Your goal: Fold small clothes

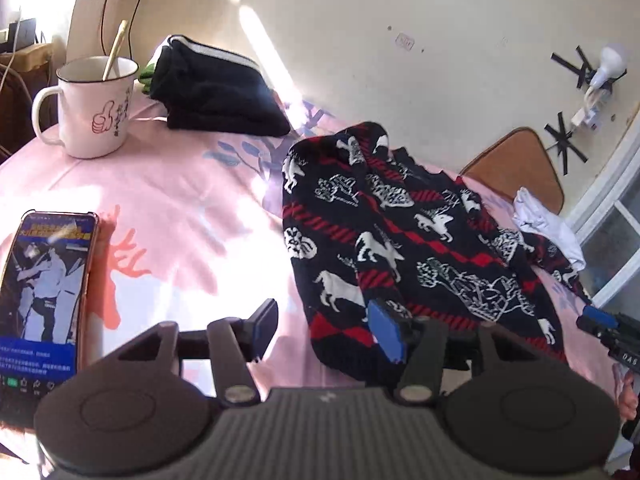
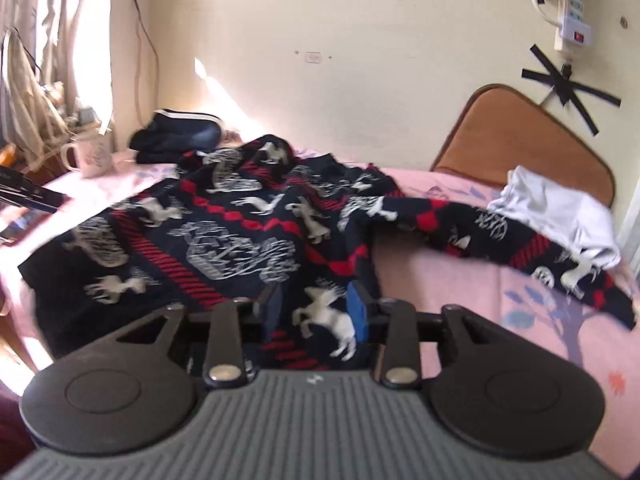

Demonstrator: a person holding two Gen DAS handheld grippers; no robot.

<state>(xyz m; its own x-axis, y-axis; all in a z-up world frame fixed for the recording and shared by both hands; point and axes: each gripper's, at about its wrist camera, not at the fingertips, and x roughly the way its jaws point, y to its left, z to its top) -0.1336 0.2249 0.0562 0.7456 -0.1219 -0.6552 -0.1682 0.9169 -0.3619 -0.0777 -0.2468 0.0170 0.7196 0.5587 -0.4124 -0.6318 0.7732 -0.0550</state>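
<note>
The patterned sweater lies on the bed, spread over its middle toward the near edge, w/ one sleeve still flung out toward the right side under a white garment. The left hand-held gripper is released, jaws apart, nothing between them, hovering at the sweater's near left hem. The right hand-held gripper is also released; the hem sits between its pads but they don't press on it. A dark folded item sits at the far left corner by the mug, so prob. one piece is done. A phone lies at the near left edge. Judging by this, the sweater fold is only partway: body roughly doubled, right sleeve not yet tucked, white garment untouched.
</note>
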